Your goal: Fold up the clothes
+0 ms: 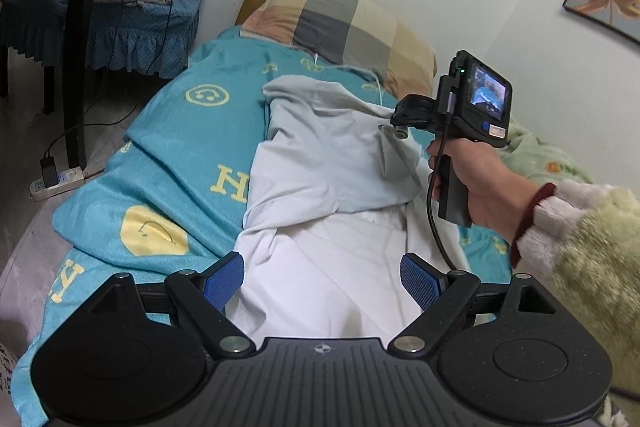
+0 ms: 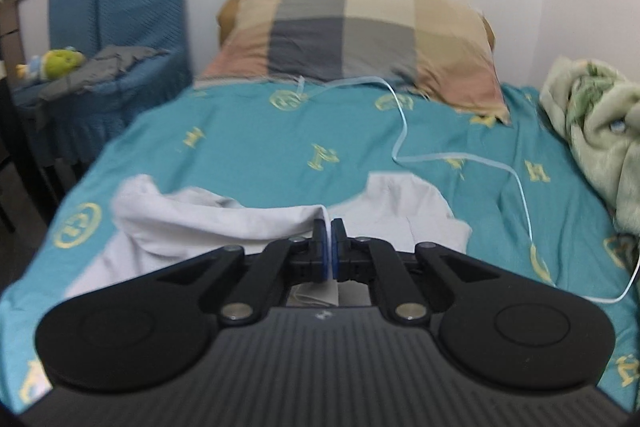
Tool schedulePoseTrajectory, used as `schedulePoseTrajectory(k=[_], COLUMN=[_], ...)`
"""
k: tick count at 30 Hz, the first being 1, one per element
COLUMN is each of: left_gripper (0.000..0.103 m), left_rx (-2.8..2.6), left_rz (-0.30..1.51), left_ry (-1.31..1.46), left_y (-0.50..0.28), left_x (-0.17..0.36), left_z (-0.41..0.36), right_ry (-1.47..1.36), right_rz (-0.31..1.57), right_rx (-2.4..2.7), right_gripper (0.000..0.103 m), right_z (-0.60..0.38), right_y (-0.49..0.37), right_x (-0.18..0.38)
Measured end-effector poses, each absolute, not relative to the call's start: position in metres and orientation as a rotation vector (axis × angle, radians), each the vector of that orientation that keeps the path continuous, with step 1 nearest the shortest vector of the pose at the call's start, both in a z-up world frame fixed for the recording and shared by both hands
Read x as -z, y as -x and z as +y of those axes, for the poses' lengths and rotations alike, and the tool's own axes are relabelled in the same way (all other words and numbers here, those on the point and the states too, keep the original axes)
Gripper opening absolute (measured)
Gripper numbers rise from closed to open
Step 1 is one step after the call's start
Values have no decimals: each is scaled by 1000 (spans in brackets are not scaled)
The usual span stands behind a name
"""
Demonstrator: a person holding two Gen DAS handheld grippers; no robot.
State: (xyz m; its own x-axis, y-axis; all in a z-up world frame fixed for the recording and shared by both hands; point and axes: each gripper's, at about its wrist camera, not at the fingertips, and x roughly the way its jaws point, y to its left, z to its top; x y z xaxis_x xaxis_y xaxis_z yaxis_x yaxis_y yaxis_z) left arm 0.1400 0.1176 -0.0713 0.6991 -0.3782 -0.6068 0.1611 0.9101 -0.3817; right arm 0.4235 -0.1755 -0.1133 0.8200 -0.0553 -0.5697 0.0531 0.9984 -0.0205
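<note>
A pale white-grey garment (image 1: 320,187) lies rumpled on the teal bedspread (image 1: 168,155), its far part lifted into a fold. My left gripper (image 1: 322,277) stands open just above the garment's near end, nothing between its blue pads. In the left wrist view a hand holds my right gripper (image 1: 396,129) at the garment's lifted right edge. The right wrist view shows that gripper (image 2: 330,227) shut on a fold of the garment (image 2: 224,219), cloth pinched between the blue pads.
A plaid pillow (image 2: 360,31) lies at the head of the bed. A thin white cable (image 2: 460,163) snakes across the bedspread. A green blanket (image 2: 596,139) is heaped at the right. A blue-covered chair (image 1: 132,19) and a power strip (image 1: 56,181) stand left of the bed.
</note>
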Motion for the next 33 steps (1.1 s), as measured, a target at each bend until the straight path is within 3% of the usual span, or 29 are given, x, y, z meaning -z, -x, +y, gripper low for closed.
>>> schedulePoseTrajectory(k=[6, 11, 13, 15, 17, 18, 26, 33], left_gripper=[87, 87, 87, 87, 87, 87, 87, 87], left_rx=[292, 283, 280, 283, 288, 290, 299, 292], left_rz=[775, 790, 789, 784, 779, 775, 760, 741], left_ry=[280, 252, 246, 240, 234, 230, 199, 171], left_y=[-153, -160, -160, -158, -155, -154, -135, -116], left_x=[86, 95, 95, 94, 93, 92, 83, 72], left_z=[115, 113, 111, 108, 105, 104, 94, 88], right_ry=[-192, -352, -361, -362, -355, -351, -307, -244], right_rz=[652, 641, 632, 606, 575, 564, 524, 501], right_rx=[56, 20, 36, 41, 19, 6, -97, -147], right_gripper=[6, 8, 15, 54, 71, 74, 74, 74], right_z=[-212, -230, -232, -233, -231, -229, -216, -202], right_y=[-430, -416, -402, -382, -355, -340, -203, -85], right_x=[155, 147, 134, 117, 98, 89, 30, 10])
